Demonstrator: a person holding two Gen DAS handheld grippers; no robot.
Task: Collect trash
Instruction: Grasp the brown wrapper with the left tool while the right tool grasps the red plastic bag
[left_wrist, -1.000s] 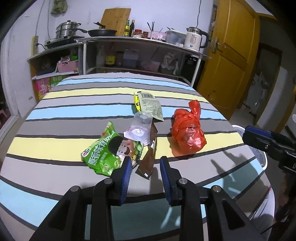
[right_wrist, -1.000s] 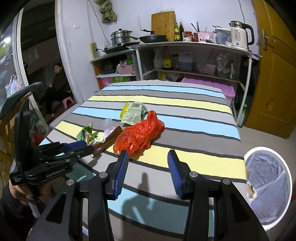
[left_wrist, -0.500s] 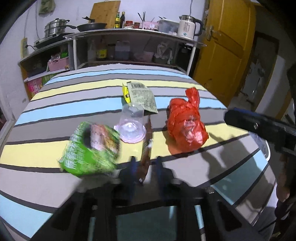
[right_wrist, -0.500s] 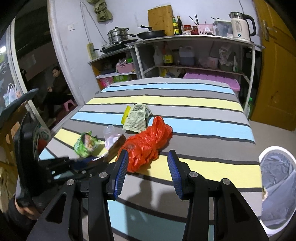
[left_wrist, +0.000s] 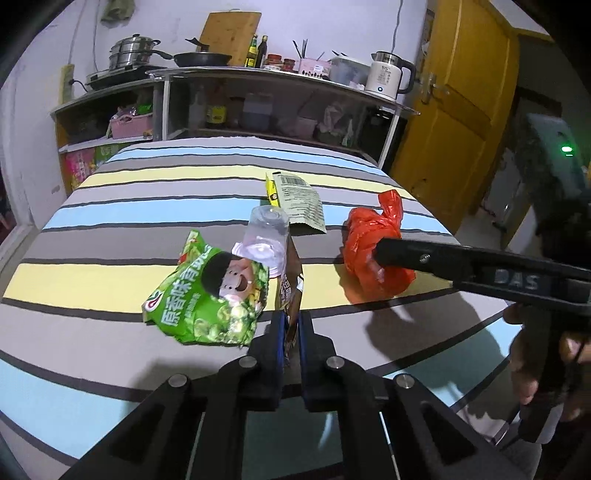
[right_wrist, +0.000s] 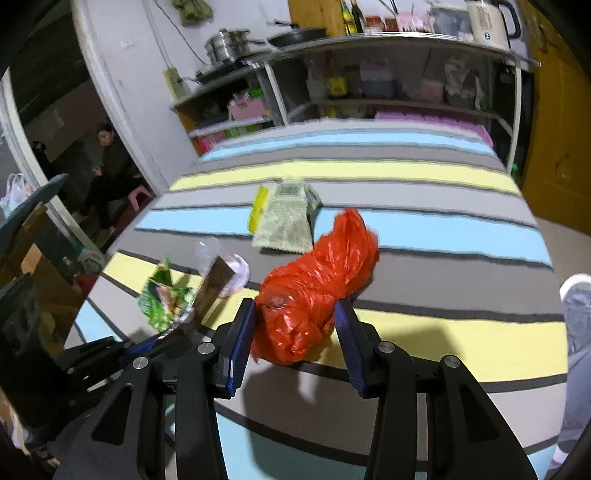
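Crumpled orange plastic bag (right_wrist: 314, 291): frame centre, soft, light, slippery; take its bunched middle. Right gripper (right_wrist: 293, 332) straddles it, unclosed. Left gripper (left_wrist: 291, 325), jaws just closing, pinches thin brown wrapper (left_wrist: 291, 291).

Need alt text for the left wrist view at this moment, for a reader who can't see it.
The left tool is shut on a brown wrapper on a striped table, its jaws having just closed. Beside it lie a green snack bag, a clear plastic cup and an orange plastic bag, which the right tool reaches.
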